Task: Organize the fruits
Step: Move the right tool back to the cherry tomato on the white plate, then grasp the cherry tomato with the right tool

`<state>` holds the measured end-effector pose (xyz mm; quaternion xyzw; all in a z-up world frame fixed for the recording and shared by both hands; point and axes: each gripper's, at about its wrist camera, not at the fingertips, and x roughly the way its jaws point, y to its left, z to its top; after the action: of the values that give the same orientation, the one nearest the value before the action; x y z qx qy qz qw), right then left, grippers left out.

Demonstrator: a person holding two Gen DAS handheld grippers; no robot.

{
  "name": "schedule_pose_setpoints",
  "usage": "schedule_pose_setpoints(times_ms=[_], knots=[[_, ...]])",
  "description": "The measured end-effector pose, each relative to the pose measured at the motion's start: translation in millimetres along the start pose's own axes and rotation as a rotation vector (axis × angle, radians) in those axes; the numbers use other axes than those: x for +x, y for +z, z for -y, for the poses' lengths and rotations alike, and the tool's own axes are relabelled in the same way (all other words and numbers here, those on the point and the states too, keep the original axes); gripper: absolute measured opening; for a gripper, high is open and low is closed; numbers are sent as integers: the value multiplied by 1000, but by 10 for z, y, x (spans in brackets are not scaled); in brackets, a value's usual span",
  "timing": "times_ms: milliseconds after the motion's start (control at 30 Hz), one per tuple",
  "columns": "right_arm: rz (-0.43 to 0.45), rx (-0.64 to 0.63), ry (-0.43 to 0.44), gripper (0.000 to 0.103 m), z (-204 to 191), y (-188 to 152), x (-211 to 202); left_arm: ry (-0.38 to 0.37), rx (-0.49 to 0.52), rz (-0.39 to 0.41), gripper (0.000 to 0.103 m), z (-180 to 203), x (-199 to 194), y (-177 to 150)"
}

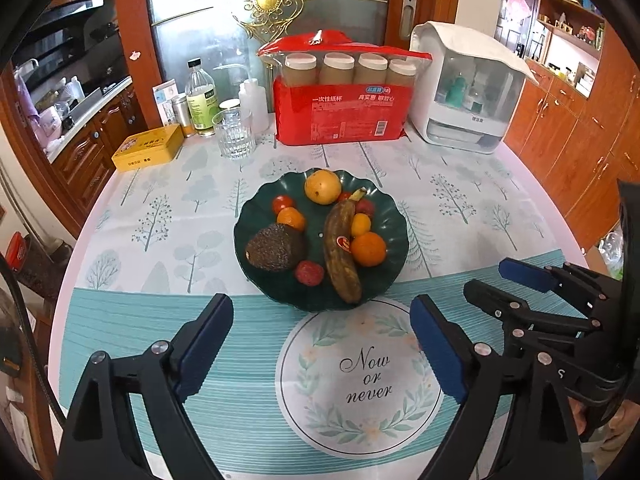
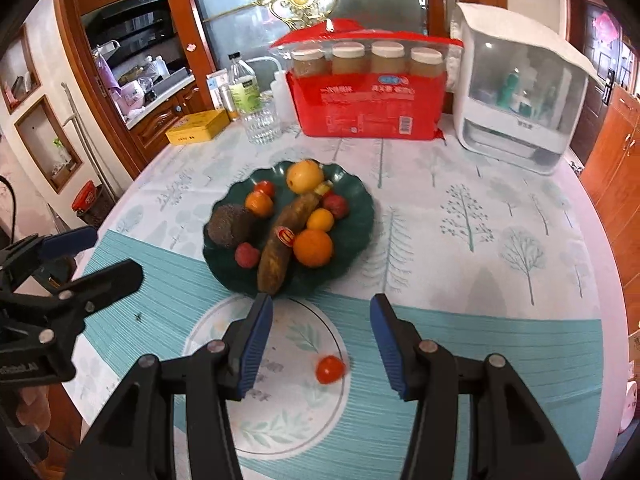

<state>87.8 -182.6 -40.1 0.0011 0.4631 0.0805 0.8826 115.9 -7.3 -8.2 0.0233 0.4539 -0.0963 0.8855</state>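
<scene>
A dark green scalloped plate (image 1: 396, 216) (image 2: 360, 216) sits mid-table holding a brown-spotted banana (image 1: 340, 256) (image 2: 280, 240), an avocado (image 1: 274, 248) (image 2: 230, 226), an orange (image 1: 368, 249) (image 2: 314, 248), a round yellow fruit (image 1: 322, 187) (image 2: 305, 176) and small red fruits. My left gripper (image 1: 322, 344) (image 2: 110, 254) hovers open and empty short of the plate. My right gripper (image 2: 322, 346) (image 1: 496, 280) is open; a small red tomato (image 2: 330, 369) lies on the cloth below, between its fingers and touching neither. That tomato is out of sight in the left wrist view.
Behind the plate stand a red pack of paper cups (image 1: 344, 108) (image 2: 368, 100), a white appliance (image 1: 464, 92) (image 2: 516, 100), a glass (image 1: 234, 132), bottles (image 1: 202, 100) and a yellow tin (image 1: 148, 146). The round table's edge (image 1: 80, 240) curves at the left.
</scene>
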Motion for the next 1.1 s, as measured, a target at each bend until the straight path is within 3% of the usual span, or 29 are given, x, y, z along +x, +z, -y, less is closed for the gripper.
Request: schedule_pose_setpoints(times_ms=[200, 433, 833, 1100], knots=[[-49, 35, -22, 51, 130, -256, 215, 23, -6, -12, 90, 111, 253, -263], [-108, 48, -32, 51, 133, -537, 485, 27, -47, -106, 90, 99, 703, -563], [-144, 62, -36, 50, 17, -712, 851, 40, -120, -147, 90, -83, 1005, -718], [-138, 58, -59, 34, -13, -707, 977, 43, -122, -164, 90, -120, 1108, -757]])
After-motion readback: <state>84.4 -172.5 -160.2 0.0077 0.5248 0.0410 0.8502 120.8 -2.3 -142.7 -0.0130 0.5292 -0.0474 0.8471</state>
